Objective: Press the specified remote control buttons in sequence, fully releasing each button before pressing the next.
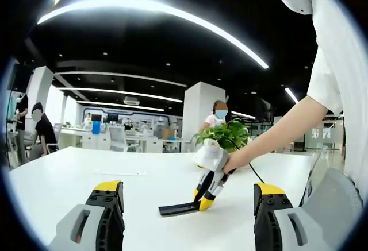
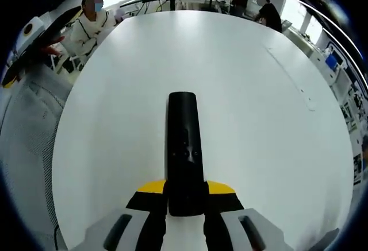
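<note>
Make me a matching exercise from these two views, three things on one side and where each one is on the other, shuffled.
Things:
1. remote control
2. left gripper
3. potted plant

Places:
A. far table edge, behind the person's hand
B. clamped at one end between the right gripper's yellow-tipped jaws
C. jaws apart over the white table, nothing between them

Pairs: 1-B, 2-C, 3-A

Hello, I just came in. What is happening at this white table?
A person works with a hand-held gripper in each hand at a white table. The right gripper has its fingers closed on the near end of a black remote control, which lies flat on the table and points away. In the left gripper view, the person's hand holds that gripper tilted down over the remote. The left gripper is open, holds nothing and is apart from the remote. No press can be confirmed.
</note>
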